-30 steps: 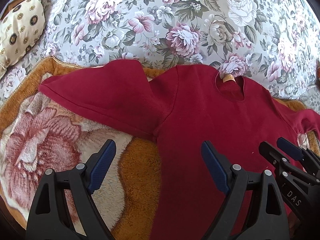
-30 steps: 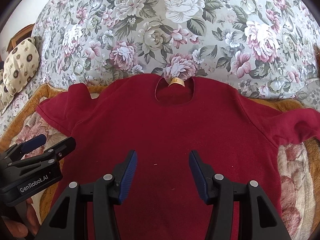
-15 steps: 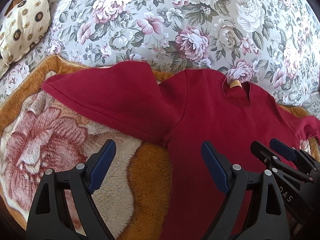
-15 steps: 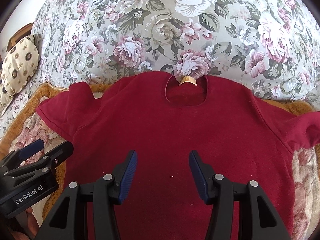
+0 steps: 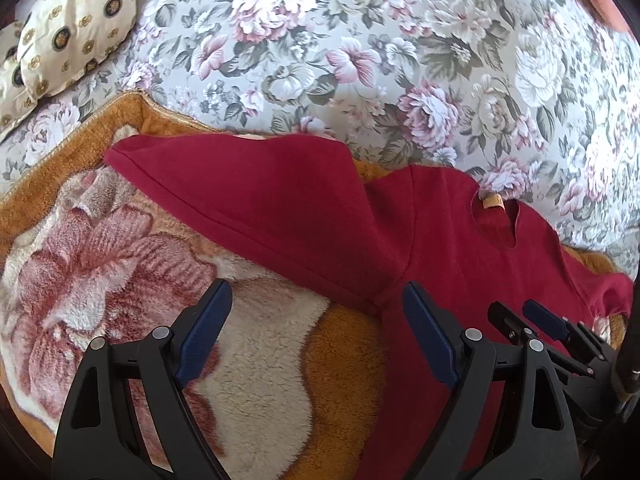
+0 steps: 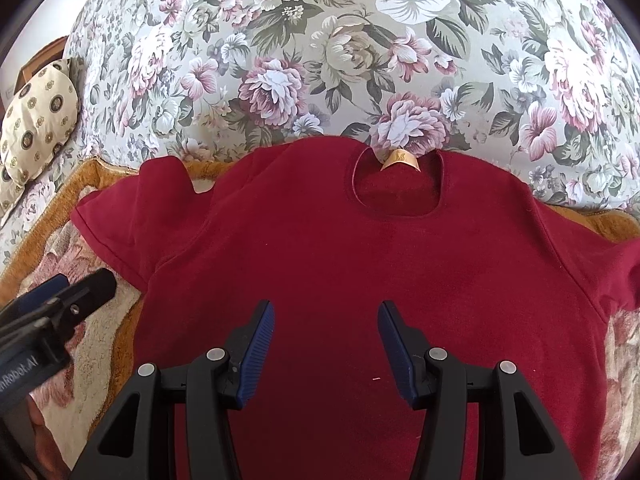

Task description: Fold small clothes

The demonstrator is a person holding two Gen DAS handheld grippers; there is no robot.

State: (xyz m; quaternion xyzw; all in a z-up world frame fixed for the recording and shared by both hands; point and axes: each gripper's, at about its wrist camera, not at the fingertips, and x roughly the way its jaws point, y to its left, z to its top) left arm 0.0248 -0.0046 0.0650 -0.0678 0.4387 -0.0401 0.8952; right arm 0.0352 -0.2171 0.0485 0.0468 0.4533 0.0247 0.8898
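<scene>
A small dark red T-shirt (image 6: 360, 264) lies flat, front up, on a plush orange blanket (image 6: 100, 176), its round neck and tan label (image 6: 400, 159) pointing away from me. My right gripper (image 6: 326, 316) hovers open above the shirt's chest, nothing between its blue pads. My left gripper (image 5: 316, 300) is open too, above the blanket at the shirt's left side, just below the left sleeve (image 5: 260, 200). Its right pad (image 5: 428, 340) overlaps the shirt's side edge in the picture. Each gripper shows in the other's view: the right gripper (image 5: 532, 320), the left gripper (image 6: 84, 290).
The blanket, with a big pink flower (image 5: 92, 264), lies on a floral bedspread (image 6: 360, 40) that fills the far half of both views. A cream patterned pillow (image 5: 72, 24) sits at the far left.
The left gripper has slid leftward, from over the shirt's side to mostly over the blanket. The right gripper has drifted slightly, so the neckline sits lower and more to the right.
</scene>
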